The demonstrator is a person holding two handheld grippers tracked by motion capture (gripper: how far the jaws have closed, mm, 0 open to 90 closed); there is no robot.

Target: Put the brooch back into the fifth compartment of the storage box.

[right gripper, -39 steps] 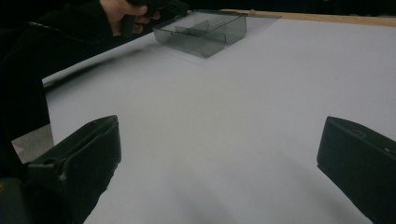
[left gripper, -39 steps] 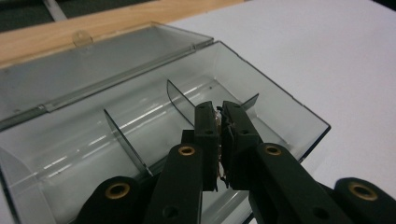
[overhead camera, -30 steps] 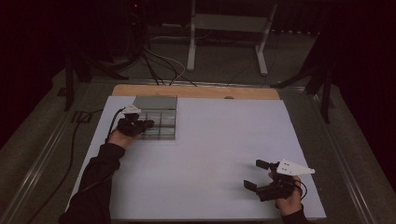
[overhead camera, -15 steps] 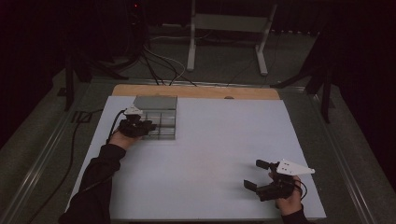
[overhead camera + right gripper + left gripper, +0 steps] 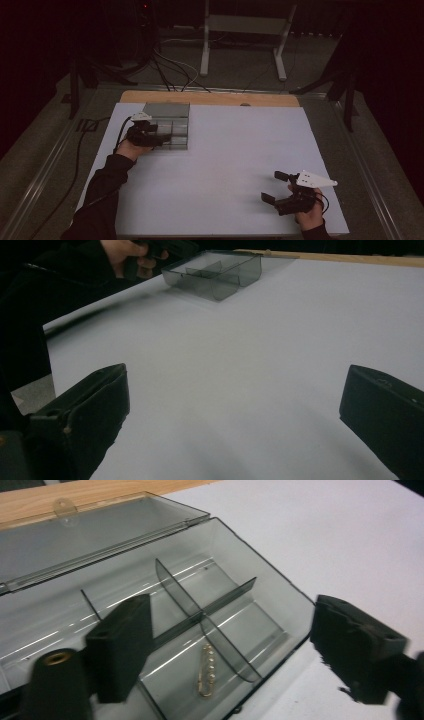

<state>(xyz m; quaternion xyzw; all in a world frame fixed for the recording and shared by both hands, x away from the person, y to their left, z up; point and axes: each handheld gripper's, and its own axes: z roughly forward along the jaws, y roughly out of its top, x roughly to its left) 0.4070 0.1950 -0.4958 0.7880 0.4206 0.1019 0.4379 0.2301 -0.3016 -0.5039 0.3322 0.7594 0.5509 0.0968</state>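
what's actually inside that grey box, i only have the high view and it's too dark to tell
Observer: In the left gripper view, a small gold clasp with a row of pearl-like beads lies in one near compartment of the organizer box.
Operator: lid on or off
Observer: Open. The clear lid is hinged back toward the wooden edge of the table.
Operator: is the left gripper holding anything
Observer: No. The left gripper is open, one jaw over the box interior, the other outside its wall above the white tabletop.
Operator: and the right one
Observer: The right gripper is open too, nothing between its jaws.
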